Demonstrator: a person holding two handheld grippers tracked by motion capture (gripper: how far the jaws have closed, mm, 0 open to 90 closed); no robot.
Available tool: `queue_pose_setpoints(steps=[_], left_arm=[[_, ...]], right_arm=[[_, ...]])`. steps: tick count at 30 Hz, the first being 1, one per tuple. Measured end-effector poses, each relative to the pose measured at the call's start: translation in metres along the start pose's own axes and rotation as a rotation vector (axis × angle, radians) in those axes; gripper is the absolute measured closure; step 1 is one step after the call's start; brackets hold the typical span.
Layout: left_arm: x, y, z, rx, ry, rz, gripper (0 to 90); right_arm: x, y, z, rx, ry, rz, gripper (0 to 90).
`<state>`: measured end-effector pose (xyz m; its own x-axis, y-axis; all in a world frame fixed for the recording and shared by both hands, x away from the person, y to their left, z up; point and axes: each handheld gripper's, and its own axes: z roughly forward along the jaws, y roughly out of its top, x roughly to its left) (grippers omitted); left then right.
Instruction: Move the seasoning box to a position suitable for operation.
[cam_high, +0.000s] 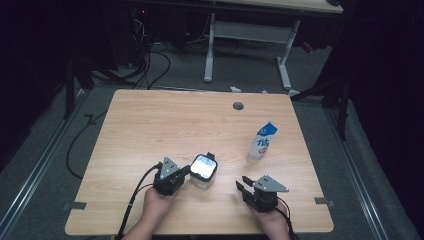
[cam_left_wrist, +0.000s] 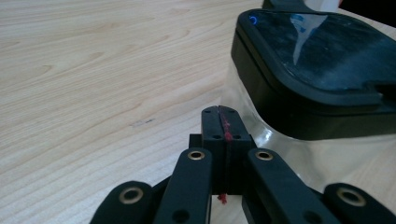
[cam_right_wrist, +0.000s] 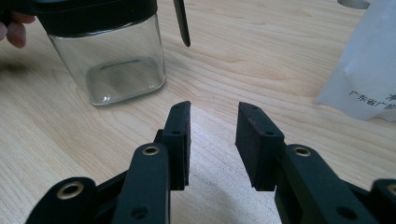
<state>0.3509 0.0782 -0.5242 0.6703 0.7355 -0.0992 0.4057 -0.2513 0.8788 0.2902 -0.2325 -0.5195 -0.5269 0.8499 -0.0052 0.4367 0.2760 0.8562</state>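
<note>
Wooden table (cam_high: 150, 125): glass jar (cam_high: 203, 170) with black lid near front edge, upright, between both hands. Left gripper (cam_high: 184, 172) jaws pressed together, empty, tips at jar's left wall — nearer hand. Right gripper (cam_high: 242, 185) jaws parted, empty, jar up-left of it, apart. White pouch (cam_high: 263, 141) far right, standing.

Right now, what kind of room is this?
Probably a lab or workshop: a wooden table stands on grey carpet, loose cables trail across the floor, and another desk frame stands behind in the dark.
</note>
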Motion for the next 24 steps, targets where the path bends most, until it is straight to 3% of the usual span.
queue_pose_setpoints(steps=[16,20,21,23,24], left_arm=[[-0.027,-0.004,-0.004,0.004,-0.087,0.020,90.0],[-0.022,-0.003,-0.018,0.000,-0.072,0.033,90.0],[-0.020,-0.002,-0.022,-0.003,-0.061,0.037,90.0],[-0.011,-0.002,-0.034,-0.011,-0.032,0.044,89.9],[-0.007,-0.003,-0.039,-0.010,-0.014,0.047,89.8]], right_arm=[[0.000,0.000,0.000,-0.001,0.002,-0.004,65.9],[0.002,0.000,0.001,0.004,0.010,-0.006,67.1],[0.002,0.000,0.002,0.006,0.011,-0.009,69.0],[0.003,0.003,0.007,0.015,0.016,-0.006,87.6],[0.004,0.006,0.009,0.016,0.016,-0.012,90.0]])
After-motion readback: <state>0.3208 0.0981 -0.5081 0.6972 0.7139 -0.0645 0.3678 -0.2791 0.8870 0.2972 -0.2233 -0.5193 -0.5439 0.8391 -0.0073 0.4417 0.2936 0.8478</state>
